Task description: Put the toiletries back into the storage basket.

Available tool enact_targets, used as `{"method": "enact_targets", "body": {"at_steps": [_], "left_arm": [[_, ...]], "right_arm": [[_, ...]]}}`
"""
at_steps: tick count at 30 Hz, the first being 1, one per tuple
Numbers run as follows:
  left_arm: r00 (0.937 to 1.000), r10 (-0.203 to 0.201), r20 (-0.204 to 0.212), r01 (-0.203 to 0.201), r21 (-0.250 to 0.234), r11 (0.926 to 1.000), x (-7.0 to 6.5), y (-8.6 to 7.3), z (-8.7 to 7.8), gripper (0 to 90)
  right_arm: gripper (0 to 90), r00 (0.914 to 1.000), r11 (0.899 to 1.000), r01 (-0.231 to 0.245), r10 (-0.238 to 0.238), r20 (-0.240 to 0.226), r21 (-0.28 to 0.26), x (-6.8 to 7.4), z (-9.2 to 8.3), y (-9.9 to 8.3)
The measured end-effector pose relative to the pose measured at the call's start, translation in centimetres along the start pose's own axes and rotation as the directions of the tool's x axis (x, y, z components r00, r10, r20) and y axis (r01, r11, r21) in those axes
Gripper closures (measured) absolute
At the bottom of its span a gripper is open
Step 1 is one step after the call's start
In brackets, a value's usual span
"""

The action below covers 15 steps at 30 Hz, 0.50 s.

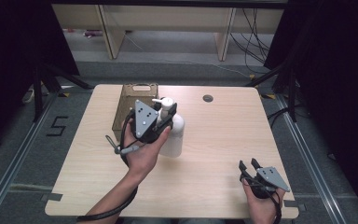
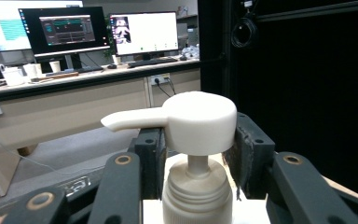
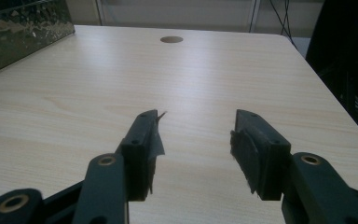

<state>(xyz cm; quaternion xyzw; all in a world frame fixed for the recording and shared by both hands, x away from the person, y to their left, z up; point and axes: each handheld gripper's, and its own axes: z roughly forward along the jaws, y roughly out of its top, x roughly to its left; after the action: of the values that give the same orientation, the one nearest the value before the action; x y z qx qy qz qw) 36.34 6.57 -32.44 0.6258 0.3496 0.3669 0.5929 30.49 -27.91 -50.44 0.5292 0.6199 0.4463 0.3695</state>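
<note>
Up close, fingers [image 2: 151, 154] clamping pump bottle [image 2: 196, 154].

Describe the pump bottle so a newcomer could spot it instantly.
On the wooden table, look just right of the dark bin near the far edge. The bottle stands there, white, with a pump head clamped in the left gripper; it is the table's one white item.

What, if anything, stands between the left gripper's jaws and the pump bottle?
Nothing visible. The left gripper already has its jaws closed on the pump head of the pump bottle, one pad on each side, with no gap or other object between. The brown box sits behind it on the table.
</note>
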Motion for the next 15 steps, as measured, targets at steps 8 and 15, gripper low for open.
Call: {"method": "enact_targets", "body": {"at_steps": [8,15], "left_arm": [[0.9992,0.011,-0.038,-0.011,-0.004,0.9999,1.5,0.4,-0.8,59.4],[0.9978,0.004,-0.066,-0.005,-0.008,1.0,2.8,0.5,-1.5,59.4]], "right_arm": [[50.7,1.0,1.0,0.009,-0.009,0.002,-0.011,0.0,0.0,-0.1],[50.1,0.9999,1.0,-0.007,0.006,-0.015,-0.009,0.2,0.1,-0.3]]}}
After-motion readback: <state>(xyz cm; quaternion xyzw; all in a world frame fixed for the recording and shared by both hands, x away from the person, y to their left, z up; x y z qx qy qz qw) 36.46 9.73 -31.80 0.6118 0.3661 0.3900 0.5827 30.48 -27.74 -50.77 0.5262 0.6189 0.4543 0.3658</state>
